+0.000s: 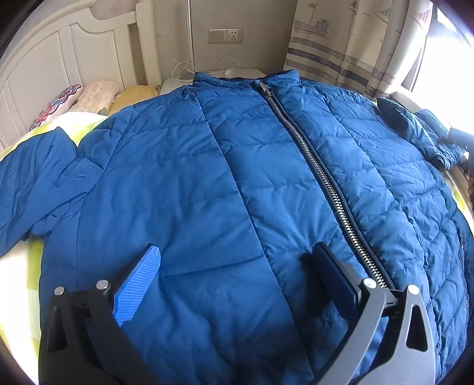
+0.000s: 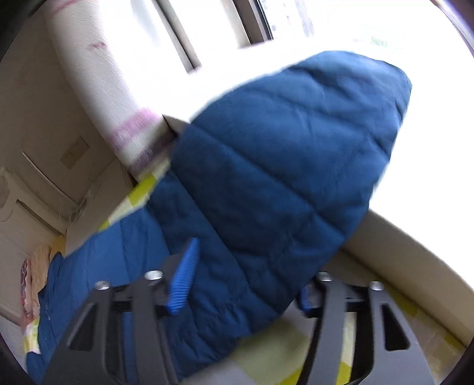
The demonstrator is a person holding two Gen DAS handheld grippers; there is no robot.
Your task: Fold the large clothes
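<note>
A blue quilted puffer jacket (image 1: 225, 183) lies front up on the bed, zipped, with its silver zipper (image 1: 323, 174) running down the middle. My left gripper (image 1: 237, 263) is open just above the jacket's lower front, left of the zipper. Its left sleeve (image 1: 38, 180) spreads out to the left. In the right wrist view my right gripper (image 2: 248, 284) is closed on the right sleeve (image 2: 281, 165), which stands lifted off the bed and sticks up toward the window. The rest of the jacket (image 2: 118, 266) lies below at the left.
The bed has a yellow-green checked cover (image 1: 17, 266). Pillows (image 1: 89, 97) and a white headboard (image 1: 59, 50) are at the far left. A white nightstand (image 1: 237, 72) with cables, a wall socket (image 1: 225, 35) and a patterned curtain (image 1: 340, 44) stand beyond the collar. A bright window (image 2: 326, 17) is on the right.
</note>
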